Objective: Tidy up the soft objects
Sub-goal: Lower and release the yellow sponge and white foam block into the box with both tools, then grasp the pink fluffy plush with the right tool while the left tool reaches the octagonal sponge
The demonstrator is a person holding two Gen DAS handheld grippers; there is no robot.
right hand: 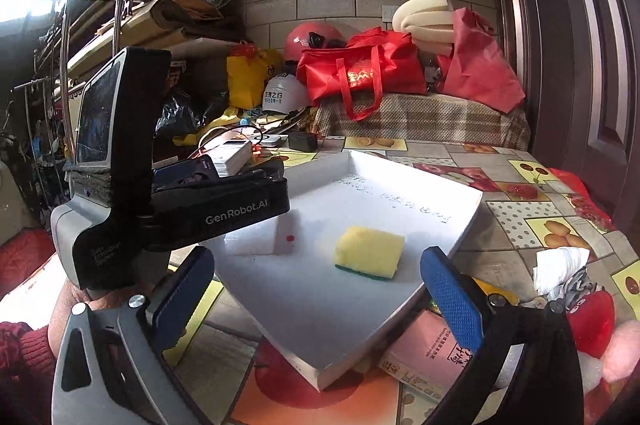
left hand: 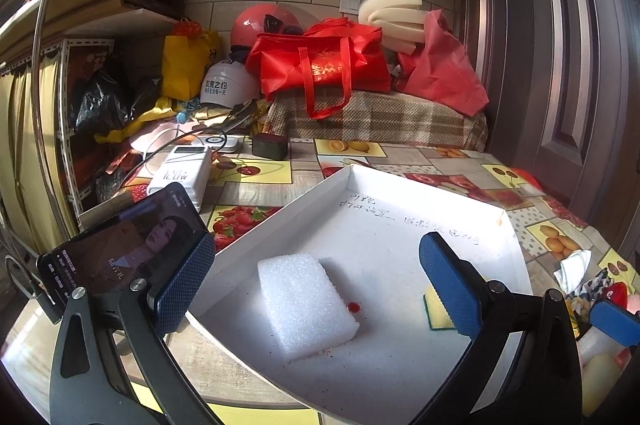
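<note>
One table [right hand: 500, 221] under a fruit-print cloth carries everything we see, and on it sits one shallow white tray [left hand: 516, 245], straight ahead of both grippers. Inside the tray we count two soft pieces. The larger is one white foam block [left hand: 306, 305], lying flat between and just beyond the left gripper's [left hand: 318, 291] fingers, a little toward its left finger; no pad touches it. The smaller is one yellow sponge [right hand: 369, 252] with a green underside, flat on the tray floor ahead of the right gripper [right hand: 318, 295], between its two blue pads and apart from both. In the left wrist view that sponge peeks out just behind the right-hand pad. One small red spot [right hand: 290, 237] marks the tray floor between foam and sponge.

Both grippers are spread wide and hold nothing — two blue pads each, four in all.

Off to the right gripper's right, outside the tray, we see one crumpled white cloth [right hand: 558, 265], with one red plush toy [right hand: 592, 321] just below it. One pink book [right hand: 432, 357] lies partly under the tray's near corner. To the left gripper's left stands one lit phone [left hand: 120, 245].
</note>
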